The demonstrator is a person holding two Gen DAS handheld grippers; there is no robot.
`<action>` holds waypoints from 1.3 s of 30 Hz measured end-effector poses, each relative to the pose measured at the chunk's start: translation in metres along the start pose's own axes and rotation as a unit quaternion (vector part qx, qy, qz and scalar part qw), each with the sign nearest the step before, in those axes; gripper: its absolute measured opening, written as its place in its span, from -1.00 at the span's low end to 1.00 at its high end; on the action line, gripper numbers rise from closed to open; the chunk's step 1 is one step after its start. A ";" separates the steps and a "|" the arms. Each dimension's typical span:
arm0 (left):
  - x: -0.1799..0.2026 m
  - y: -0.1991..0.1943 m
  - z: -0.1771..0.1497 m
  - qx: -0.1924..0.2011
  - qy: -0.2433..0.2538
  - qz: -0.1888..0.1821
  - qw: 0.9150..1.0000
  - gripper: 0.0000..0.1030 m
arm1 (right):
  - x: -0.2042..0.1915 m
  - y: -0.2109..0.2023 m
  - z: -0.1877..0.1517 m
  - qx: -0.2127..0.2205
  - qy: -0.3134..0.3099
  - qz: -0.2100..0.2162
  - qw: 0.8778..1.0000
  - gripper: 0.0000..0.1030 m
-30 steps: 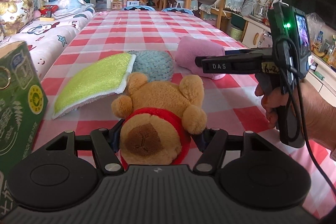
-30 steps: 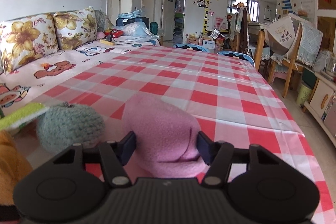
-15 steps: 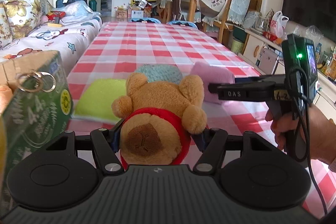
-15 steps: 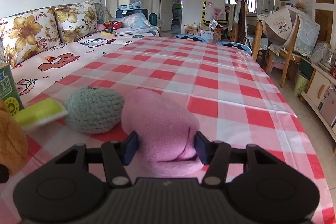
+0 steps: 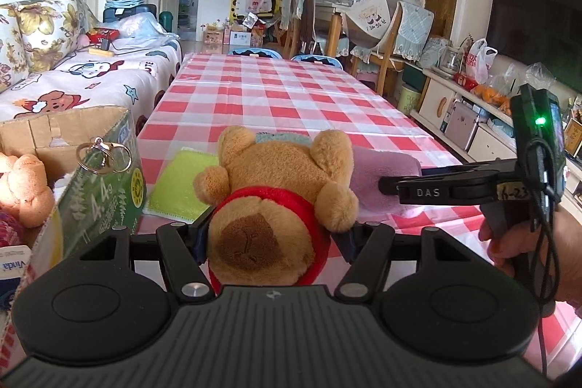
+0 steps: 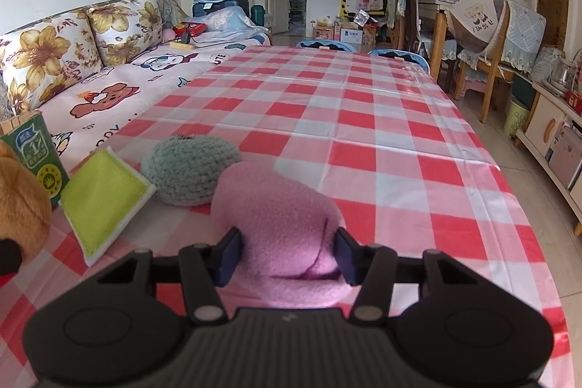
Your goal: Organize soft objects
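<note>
My left gripper [image 5: 274, 237] is shut on a brown teddy bear [image 5: 276, 191] with a red collar, held above the checked table, next to an open green cardboard box [image 5: 91, 177] on the left. My right gripper [image 6: 285, 255] is shut on a pink plush [image 6: 280, 224] and holds it just above the table; it also shows in the left wrist view [image 5: 385, 186]. A yellow-green sponge cloth [image 6: 105, 200] and a grey-green knitted ball [image 6: 189, 168] lie on the table to the left of the pink plush.
The box holds an orange-pink plush [image 5: 25, 184] and has a key ring [image 5: 103, 155] on its rim. A sofa [image 6: 72, 79] runs along the table's left side. Chairs [image 6: 487, 35] and a low cabinet [image 6: 545, 130] stand to the right.
My left gripper has lifted the bear and swung left toward the box, which now shows its open top. My right gripper has raised the pink plush slightly off the table.
</note>
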State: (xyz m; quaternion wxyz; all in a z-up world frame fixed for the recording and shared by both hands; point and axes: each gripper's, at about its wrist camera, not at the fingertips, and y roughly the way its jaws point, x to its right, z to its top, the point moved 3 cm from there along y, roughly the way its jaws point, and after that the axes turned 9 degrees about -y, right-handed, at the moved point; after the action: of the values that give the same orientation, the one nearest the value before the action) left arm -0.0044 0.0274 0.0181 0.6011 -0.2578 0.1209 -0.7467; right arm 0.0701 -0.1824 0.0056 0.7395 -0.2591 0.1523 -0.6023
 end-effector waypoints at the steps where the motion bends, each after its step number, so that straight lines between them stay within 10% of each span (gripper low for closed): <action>1: 0.000 -0.002 0.000 0.001 -0.001 -0.001 1.000 0.53 | 0.001 -0.003 0.000 0.000 0.003 -0.001 1.000 0.02; 39: -0.016 -0.053 0.024 0.057 -0.009 0.002 0.998 0.54 | -0.039 -0.101 0.026 0.075 0.057 0.052 0.994 0.02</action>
State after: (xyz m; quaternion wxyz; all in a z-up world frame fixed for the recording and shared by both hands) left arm -0.0341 0.0587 0.0602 0.6178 -0.2293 0.0733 -0.7486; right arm -0.0069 -0.1536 0.0812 0.7769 -0.1600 0.1623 -0.5870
